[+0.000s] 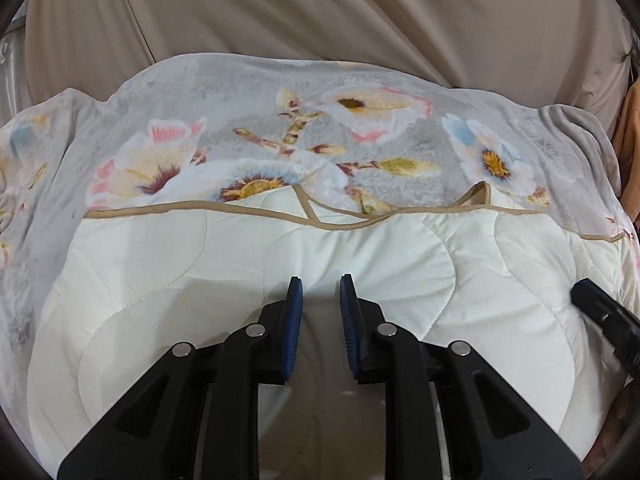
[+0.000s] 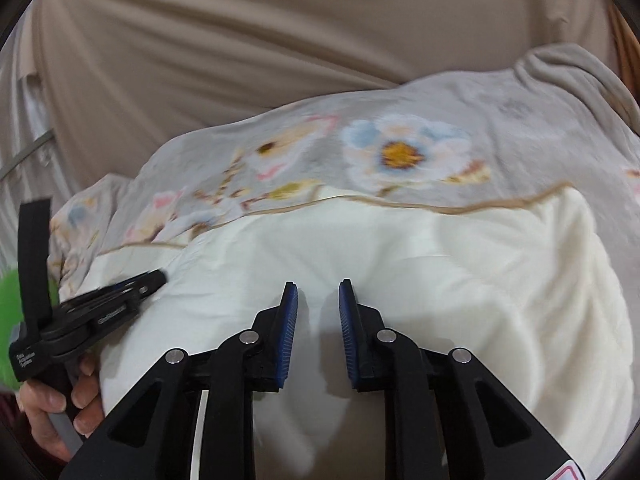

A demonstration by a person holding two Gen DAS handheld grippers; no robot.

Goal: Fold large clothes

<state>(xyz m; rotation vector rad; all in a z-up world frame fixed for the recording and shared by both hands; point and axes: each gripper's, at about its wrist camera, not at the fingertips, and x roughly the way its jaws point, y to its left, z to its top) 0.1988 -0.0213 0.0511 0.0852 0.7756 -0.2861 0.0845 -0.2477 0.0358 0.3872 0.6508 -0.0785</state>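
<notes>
Cream quilted cotton fills the near half of both views: this is the quilt (image 1: 248, 264), folded so its pale lining lies on top, with the grey floral side (image 1: 256, 136) showing beyond the tan binding (image 1: 132, 213).

Your left tool (image 1: 321, 292) hovers low centre of the left wrist view, jaws narrowly apart, nothing between the blue pads (image 1: 294, 312). Your right tool (image 2: 318, 296) stands the same in its own view: a narrow gap, empty, just over the lining. Neither is holding cloth.

Handling, as a judgement: padded, soft and bulky, light for its size, no stiffness to carry a crease. The lining looks smooth, so a shallow pinch may slip. It will sag between two grips.

Take hold at the bound edge, mid-frame, where the tan binding gives a firmer, thicker lip; one tool toward each end.

Far: beige sheet (image 1: 320, 12) across the upper frame, the quilt lying on it.
</notes>
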